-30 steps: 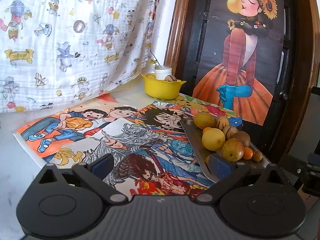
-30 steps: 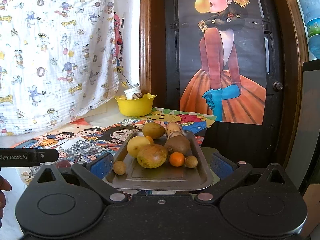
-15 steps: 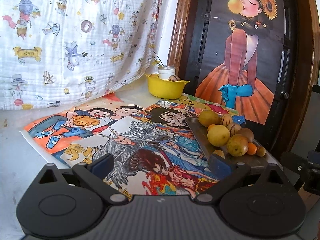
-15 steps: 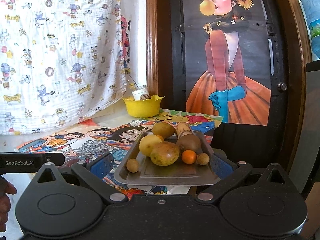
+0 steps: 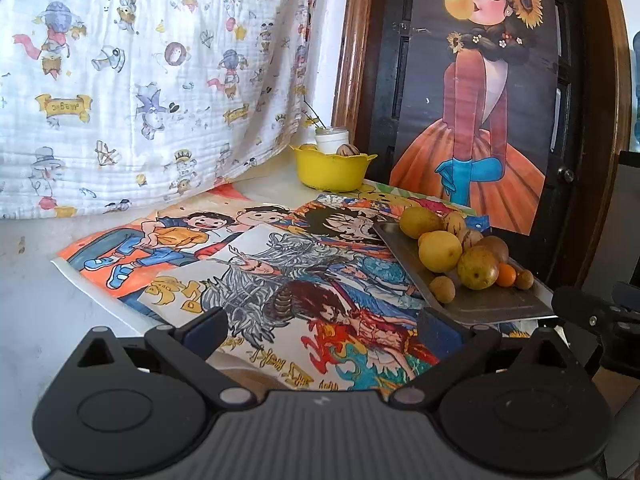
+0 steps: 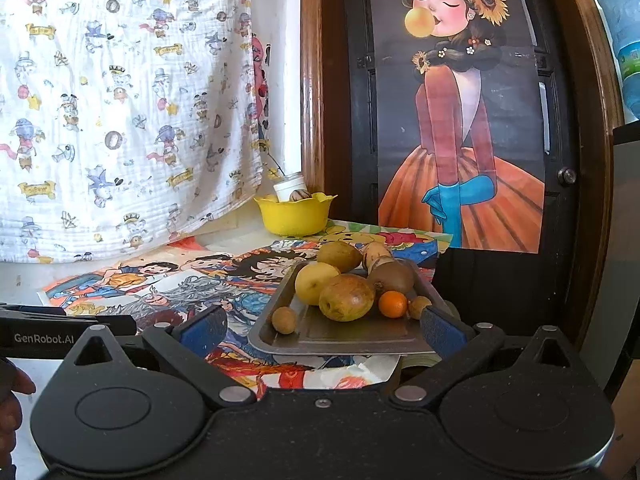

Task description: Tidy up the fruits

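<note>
— While both cameras look across the table, where does the fruit sit?

— On the metal tray (image 6: 340, 334), lower centre of the right wrist view and right of centre in the left wrist view. A yellow lemon (image 6: 314, 282), a mottled green-yellow fruit (image 6: 347, 297), a small orange (image 6: 393, 304) and a little brown round fruit (image 6: 284, 320) lie there with a few more behind.

— And the bowl?

— A yellow bowl (image 5: 332, 168) stands above centre of the frame, well apart from the tray, with a white jar (image 5: 331, 139) and a striped nut-like thing in it.

— The grippers?

— The left gripper (image 5: 320, 330) has its fingers spread wide over the comic drawings (image 5: 280, 280), holding nothing. The right gripper (image 6: 322, 330) is spread wide too, its blue pads either side of the tray's near end, gripping nothing.

— Any writing?

— "GenRobot.AI" in white on the black bar at the lower left of the right wrist view. Yellow banners on the hanging cloth (image 6: 120, 100) carry print too small to read.
</note>
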`<control>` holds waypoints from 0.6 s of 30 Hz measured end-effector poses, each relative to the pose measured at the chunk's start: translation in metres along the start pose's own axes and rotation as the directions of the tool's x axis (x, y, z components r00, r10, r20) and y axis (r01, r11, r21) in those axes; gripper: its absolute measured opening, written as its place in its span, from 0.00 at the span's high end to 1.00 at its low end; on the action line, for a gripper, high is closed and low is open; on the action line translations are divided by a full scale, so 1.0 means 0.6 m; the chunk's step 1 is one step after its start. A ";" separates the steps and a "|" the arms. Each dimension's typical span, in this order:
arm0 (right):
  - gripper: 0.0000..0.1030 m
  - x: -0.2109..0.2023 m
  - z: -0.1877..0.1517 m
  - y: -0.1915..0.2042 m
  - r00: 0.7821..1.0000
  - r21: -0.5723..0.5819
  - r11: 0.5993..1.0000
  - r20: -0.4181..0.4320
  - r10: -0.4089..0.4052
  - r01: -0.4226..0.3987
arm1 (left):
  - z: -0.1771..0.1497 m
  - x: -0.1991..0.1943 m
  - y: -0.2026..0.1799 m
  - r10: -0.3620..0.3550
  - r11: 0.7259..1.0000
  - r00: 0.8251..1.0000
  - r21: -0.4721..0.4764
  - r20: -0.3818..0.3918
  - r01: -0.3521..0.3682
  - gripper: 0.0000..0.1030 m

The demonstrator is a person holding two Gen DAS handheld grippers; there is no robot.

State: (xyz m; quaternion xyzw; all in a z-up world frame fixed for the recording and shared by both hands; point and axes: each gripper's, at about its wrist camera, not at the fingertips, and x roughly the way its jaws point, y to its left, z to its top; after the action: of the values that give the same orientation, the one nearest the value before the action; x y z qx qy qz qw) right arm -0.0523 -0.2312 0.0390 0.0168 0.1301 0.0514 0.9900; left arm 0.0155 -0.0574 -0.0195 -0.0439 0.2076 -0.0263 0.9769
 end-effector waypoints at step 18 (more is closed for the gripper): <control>0.01 -0.008 -0.021 0.000 1.000 0.020 1.000 0.000 -0.011 0.011 | -0.019 -0.015 0.010 0.003 1.000 1.000 -0.004 -0.015 -0.003 0.00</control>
State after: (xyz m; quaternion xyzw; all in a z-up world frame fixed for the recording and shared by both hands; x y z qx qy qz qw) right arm -0.0603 -0.2314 0.0281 0.0260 0.1309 0.0449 0.9900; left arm 0.0031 -0.0516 -0.0270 -0.0453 0.2151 -0.0250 0.9752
